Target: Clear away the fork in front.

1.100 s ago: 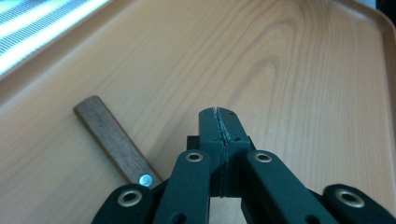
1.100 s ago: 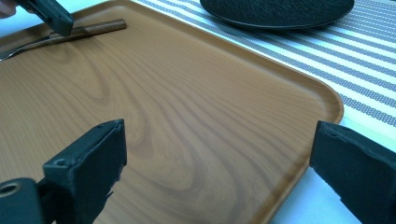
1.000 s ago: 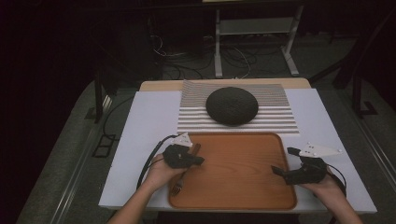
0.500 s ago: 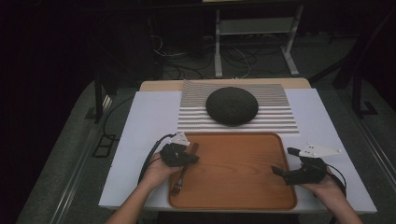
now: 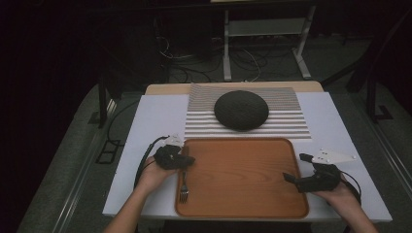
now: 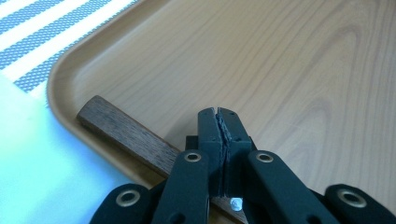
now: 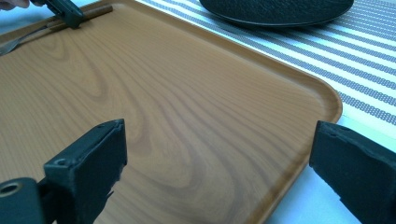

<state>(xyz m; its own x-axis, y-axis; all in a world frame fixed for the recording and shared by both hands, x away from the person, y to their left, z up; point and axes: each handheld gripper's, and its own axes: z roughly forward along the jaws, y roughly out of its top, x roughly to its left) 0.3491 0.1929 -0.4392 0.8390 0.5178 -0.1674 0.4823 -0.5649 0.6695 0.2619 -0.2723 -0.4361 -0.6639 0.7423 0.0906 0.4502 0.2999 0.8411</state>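
From above, the fork lies along the wooden tray's left edge, tines toward the person. The left gripper sits over its wooden handle, and the left gripper view shows those jaws pressed together above it. The right gripper hovers at the tray's right edge, jaws spread wide. Beyond the tray, a dark plate rests on a striped placemat.
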